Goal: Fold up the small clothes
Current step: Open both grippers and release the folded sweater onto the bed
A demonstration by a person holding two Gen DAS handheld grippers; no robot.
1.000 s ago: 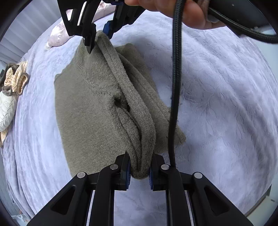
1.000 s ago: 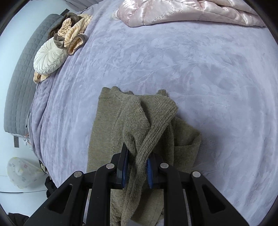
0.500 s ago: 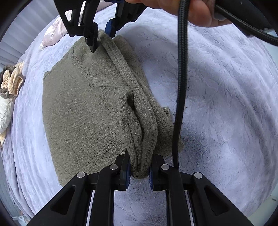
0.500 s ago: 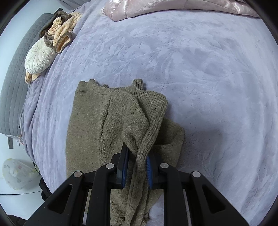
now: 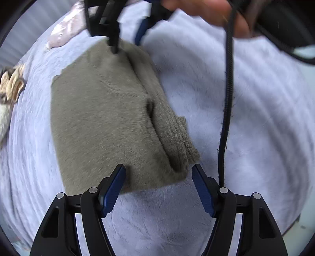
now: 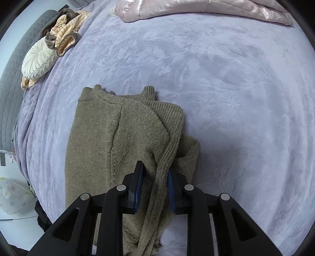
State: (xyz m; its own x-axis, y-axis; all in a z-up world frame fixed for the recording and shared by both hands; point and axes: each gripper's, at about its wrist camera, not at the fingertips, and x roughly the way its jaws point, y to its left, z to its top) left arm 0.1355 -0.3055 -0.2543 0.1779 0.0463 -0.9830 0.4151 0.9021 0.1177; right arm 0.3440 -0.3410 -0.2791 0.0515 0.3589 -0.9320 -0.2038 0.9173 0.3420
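From the left wrist view, our left gripper (image 5: 158, 187) stands spread wide with nothing between its blue pads, and the near edge of the olive sweater (image 5: 106, 122) lies flat on the lilac bedspread (image 5: 265, 122) just ahead of and between its tips; we judge the fold is laid down at this end, which is why the jaws can be off it. At the far end of the garment, ahead of us, our right gripper (image 5: 126, 44) meets the sweater's edge, a black cable (image 5: 227, 102) hanging down to the right of our fingers. From the right wrist view, the right gripper (image 6: 154, 177) is partly parted, with a ribbed band of the sweater (image 6: 118, 141) running between its pads; whether it is pinching the knit or letting it go, we cannot tell. The sweater spreads ahead and to the left of this gripper, one side doubled over along the right so the body is narrowed for folding. Far ahead to the left sit a round cream cushion (image 6: 38, 61) and a ruffled pillow (image 6: 65, 35), and a pink quilt (image 6: 196, 9) lies far ahead.
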